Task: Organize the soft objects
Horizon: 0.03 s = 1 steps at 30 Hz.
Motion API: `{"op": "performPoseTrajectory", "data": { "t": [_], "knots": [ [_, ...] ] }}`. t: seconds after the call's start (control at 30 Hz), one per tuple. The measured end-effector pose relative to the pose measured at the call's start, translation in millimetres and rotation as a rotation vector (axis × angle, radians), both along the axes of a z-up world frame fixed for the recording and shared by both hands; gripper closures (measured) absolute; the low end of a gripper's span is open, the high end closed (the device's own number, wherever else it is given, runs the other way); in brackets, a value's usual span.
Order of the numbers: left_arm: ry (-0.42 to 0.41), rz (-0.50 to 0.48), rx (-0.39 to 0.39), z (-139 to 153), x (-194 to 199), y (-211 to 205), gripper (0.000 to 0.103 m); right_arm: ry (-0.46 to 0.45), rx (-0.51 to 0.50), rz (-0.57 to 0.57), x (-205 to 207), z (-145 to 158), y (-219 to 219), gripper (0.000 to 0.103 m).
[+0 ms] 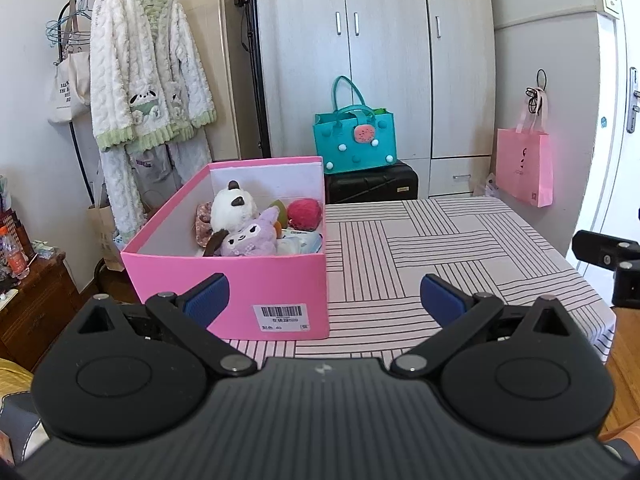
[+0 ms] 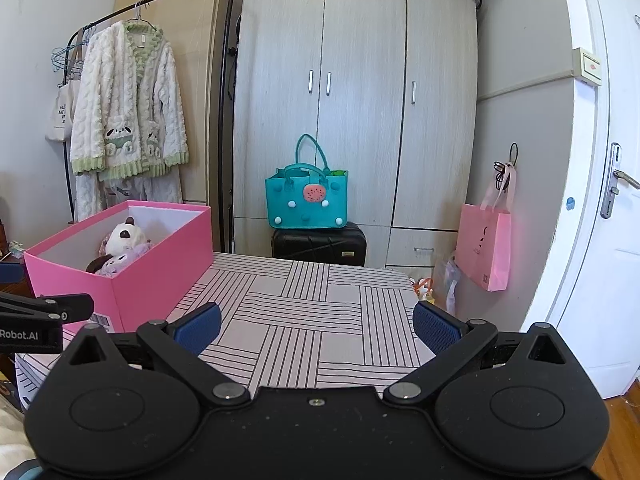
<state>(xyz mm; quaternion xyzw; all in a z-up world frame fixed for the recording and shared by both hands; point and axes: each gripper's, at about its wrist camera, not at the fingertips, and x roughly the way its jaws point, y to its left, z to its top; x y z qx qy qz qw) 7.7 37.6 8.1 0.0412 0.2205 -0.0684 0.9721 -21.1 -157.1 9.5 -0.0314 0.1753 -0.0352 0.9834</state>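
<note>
Left gripper [image 1: 324, 298], nearest the lens in the left wrist view, with both blue pads spread wide and nothing between them; its left pad [image 1: 208, 300] overlaps the near wall of the pink box [image 1: 224, 276], while the right pad lies over bare cloth. Right gripper [image 2: 316, 326], likewise wide apart and empty, above the table [image 2: 304, 320], which carries a pale pink cloth with black line blocks; the box stands ahead and to its left, well apart from its fingers. The box sits on the left part of the table, open at the top, a barcode label [image 1: 282, 316] on its near wall. Inside it, toward the near end, a purple plush [image 1: 250, 236] leans beside a white plush with dark ears [image 1: 234, 206]; behind these lie a red ball of fluffy material [image 1: 305, 211], a piece of patterned fabric [image 1: 203, 220] and a pale blue packet [image 1: 302, 240], all within the single compartment. The rest of the table surface to the right of the box is bare cloth. Beyond the far table edge, a teal felt bag [image 2: 307, 198] rests on a black suitcase [image 2: 319, 245] before a light wooden wardrobe [image 2: 360, 92]. At left, a fleecy white and green robe [image 2: 128, 108] hangs on a black clothes rail; at right, a pink paper bag [image 2: 486, 246] hangs on the wall near a white door [image 2: 600, 240]
</note>
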Motion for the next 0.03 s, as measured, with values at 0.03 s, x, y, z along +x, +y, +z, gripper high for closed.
{"op": "performPoseTrajectory", "data": {
  "t": [0.03],
  "knots": [
    [0.000, 0.004, 0.002, -0.1, 0.3, 0.6, 0.000, 0.000, 0.001, 0.000, 0.1, 0.1, 0.0, 0.000]
  ]
}}
